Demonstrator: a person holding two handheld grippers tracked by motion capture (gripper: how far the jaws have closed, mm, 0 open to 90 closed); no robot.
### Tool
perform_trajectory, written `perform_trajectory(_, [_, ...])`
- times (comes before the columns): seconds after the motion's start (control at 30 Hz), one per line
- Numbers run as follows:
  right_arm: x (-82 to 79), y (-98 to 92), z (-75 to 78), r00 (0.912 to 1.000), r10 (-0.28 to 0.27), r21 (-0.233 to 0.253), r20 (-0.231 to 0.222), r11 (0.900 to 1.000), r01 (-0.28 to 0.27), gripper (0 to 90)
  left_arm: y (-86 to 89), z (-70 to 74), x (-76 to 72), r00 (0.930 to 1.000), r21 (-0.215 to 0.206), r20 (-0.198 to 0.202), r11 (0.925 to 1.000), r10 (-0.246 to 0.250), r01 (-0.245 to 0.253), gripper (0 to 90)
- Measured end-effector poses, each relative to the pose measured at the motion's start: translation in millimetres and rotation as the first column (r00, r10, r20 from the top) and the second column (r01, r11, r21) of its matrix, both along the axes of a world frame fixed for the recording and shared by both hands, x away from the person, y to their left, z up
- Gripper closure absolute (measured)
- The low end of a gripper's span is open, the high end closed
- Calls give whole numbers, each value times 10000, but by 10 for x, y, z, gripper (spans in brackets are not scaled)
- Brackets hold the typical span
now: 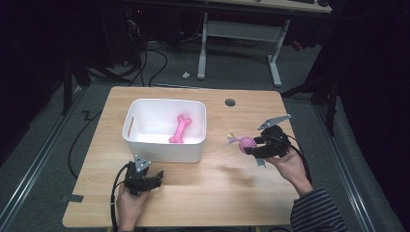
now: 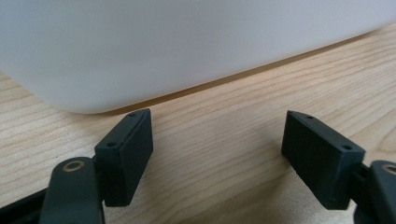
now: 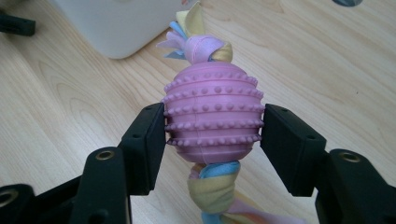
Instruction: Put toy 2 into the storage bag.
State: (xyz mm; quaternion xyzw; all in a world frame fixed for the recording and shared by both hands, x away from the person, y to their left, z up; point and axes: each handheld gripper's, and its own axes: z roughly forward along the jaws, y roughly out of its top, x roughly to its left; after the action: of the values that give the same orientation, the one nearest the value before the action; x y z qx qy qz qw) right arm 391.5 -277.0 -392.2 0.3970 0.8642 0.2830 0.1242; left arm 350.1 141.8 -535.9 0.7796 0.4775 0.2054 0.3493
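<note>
Wooden table [image 1: 203, 188] in a dark room, pink ball toy [image 3: 213, 114] clamped in the right gripper [image 3: 213, 135] beside the white bin [image 1: 164, 145], left gripper [image 2: 217, 156] held with jaws apart, nothing between.

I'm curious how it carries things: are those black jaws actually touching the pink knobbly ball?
Touching. In the right gripper view both jaws of the right gripper press against the sides of the pink knobbly ball, with no gap at either side.
</note>
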Motion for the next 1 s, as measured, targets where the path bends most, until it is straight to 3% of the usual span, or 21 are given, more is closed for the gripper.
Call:
perform_trajectory(0.5, [103,254,478,9955,701,47,640,9975,-705,415,0,0,0,10000,4,0,10000,-5,5,252])
perform_trajectory(0.7, [194,403,633,9932,947,87,675,9954,-955,415,0,0,0,10000,6,-3,10000,-13,13,250])
perform_trajectory(1.0, [351,743,795,9841,1616,-337,742,9866,-1594,415,0,0,-1,10000,7,-3,10000,-20,20,249])
